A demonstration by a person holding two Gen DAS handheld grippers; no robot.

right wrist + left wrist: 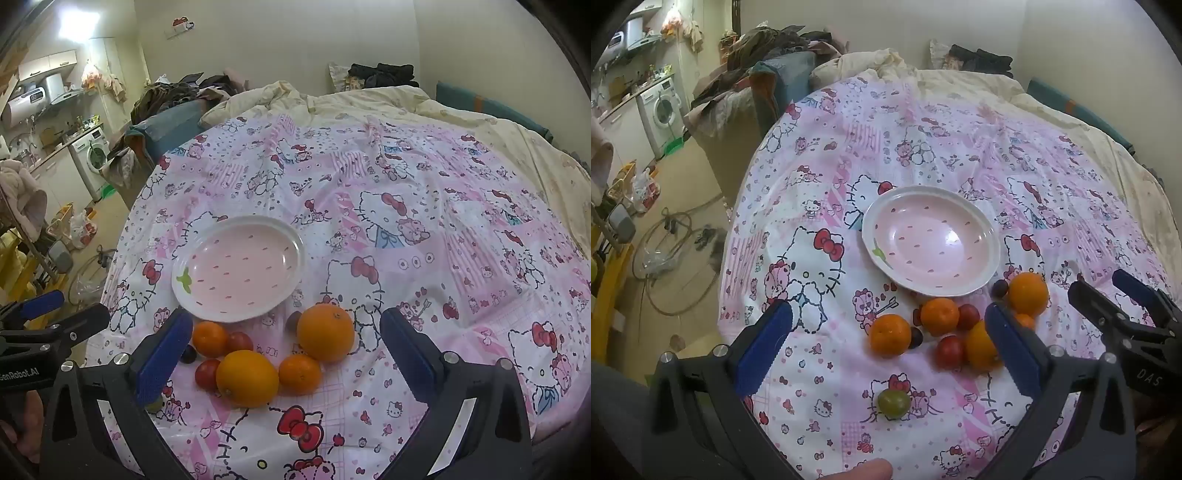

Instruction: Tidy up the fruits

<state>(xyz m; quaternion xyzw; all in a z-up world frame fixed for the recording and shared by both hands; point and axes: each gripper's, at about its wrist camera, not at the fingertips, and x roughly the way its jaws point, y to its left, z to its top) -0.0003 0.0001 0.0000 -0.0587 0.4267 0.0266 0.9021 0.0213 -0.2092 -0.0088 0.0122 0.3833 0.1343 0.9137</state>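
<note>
An empty pink strawberry-pattern plate (pixel 931 206) (pixel 207 314) sits on the Hello Kitty cloth. In front of it lies a cluster of fruit: a large orange (pixel 1028 293) (pixel 325 332), a second large orange (pixel 247 378), small mandarins (pixel 890 335) (pixel 300 373), red tomatoes (pixel 949 350) (pixel 207 373) and dark grapes (pixel 999 288). A green tomato (pixel 894 403) lies apart, nearer me. My left gripper (pixel 890 350) is open and empty above the left of the cluster. My right gripper (pixel 284 358) is open and empty over the oranges; it also shows in the left wrist view (pixel 1108 295).
The cloth (pixel 443 258) covers a bed with a cream quilt (pixel 369 99) at the back. The bed's left edge drops to a cluttered floor with a washing machine (pixel 663 110), hoses and bags. Clothes are piled on a sofa (pixel 768 70) behind.
</note>
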